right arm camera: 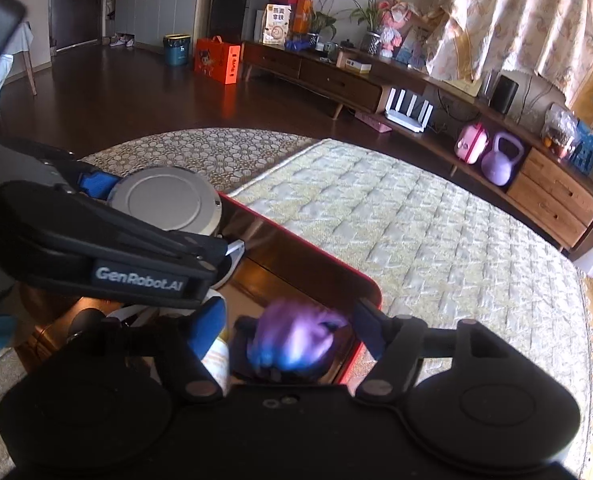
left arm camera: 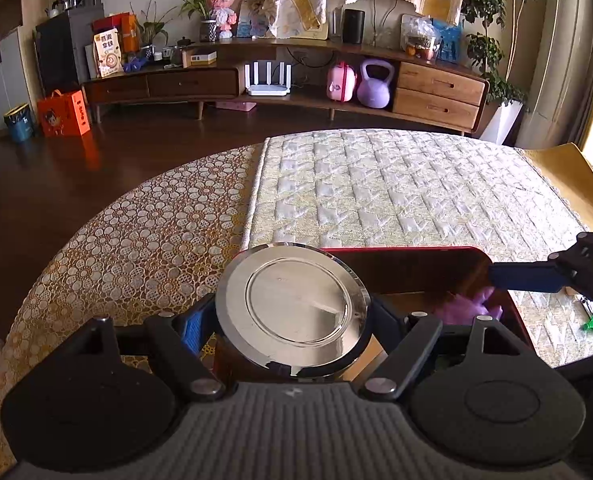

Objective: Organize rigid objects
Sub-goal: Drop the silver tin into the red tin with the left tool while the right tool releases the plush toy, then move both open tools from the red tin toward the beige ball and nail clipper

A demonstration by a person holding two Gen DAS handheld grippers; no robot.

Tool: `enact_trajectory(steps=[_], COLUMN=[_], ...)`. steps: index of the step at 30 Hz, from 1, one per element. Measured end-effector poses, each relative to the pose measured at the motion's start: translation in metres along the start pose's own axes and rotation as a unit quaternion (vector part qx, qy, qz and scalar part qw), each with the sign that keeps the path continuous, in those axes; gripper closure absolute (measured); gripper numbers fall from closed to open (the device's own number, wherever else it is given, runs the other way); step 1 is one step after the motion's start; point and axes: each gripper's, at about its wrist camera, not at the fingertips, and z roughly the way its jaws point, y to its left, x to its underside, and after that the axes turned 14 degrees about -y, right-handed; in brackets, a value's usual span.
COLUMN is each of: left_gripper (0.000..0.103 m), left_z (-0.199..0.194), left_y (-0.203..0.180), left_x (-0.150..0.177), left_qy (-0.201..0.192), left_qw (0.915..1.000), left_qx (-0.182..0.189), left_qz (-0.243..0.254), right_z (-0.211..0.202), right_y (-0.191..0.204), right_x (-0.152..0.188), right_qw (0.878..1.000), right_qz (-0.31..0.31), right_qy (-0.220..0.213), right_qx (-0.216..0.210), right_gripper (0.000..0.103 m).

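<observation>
My left gripper (left arm camera: 292,320) is shut on a shiny round silver tin (left arm camera: 296,308), its blue pads pressing both sides. The tin hangs over the left end of a red box (left arm camera: 404,249) with a dark inside. In the right wrist view the same tin (right arm camera: 164,200) sits at the box's far left corner. My right gripper (right arm camera: 288,330) is open low over the right end of the red box (right arm camera: 308,250). A blurred purple object (right arm camera: 296,340) lies between its fingers, and neither pad presses on it. The purple object (left arm camera: 468,308) also shows inside the box.
The box stands on a quilted cream mat (left arm camera: 396,188) over a lace-covered round table (left arm camera: 136,240). A small green item (left arm camera: 592,324) lies on the mat right of the box. A pale container (right arm camera: 216,356) sits in the box by my right gripper's left finger.
</observation>
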Motion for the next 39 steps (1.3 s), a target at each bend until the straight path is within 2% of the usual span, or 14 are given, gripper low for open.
enact_trajectory(steps=[8, 21, 39], left_gripper=[0.021, 0.02, 0.02], left_z=[-0.006, -0.038, -0.102], left_y=[0.005, -0.004, -0.048], left_x=[0.0, -0.004, -0.01], left_qy=[0.002, -0.003, -0.015], left_qw=[0.9997, 0.9998, 0.9985], left_qx=[0.006, 0.013, 0.052], left_qz=[-0.023, -0.015, -0.013], right_z=[-0.016, -0.058, -0.14], right_y=[0.002, -0.005, -0.023], right_x=[0.001, -0.003, 0.002], right_qw=[1.0, 0.997, 0.993], right_qz=[0.022, 0.069, 0.115], right_qy=[-0.005, -0.009, -0.032], right_qx=[-0.008, -0.013, 0.009], right_gripper=[0.031, 0.023, 0.016])
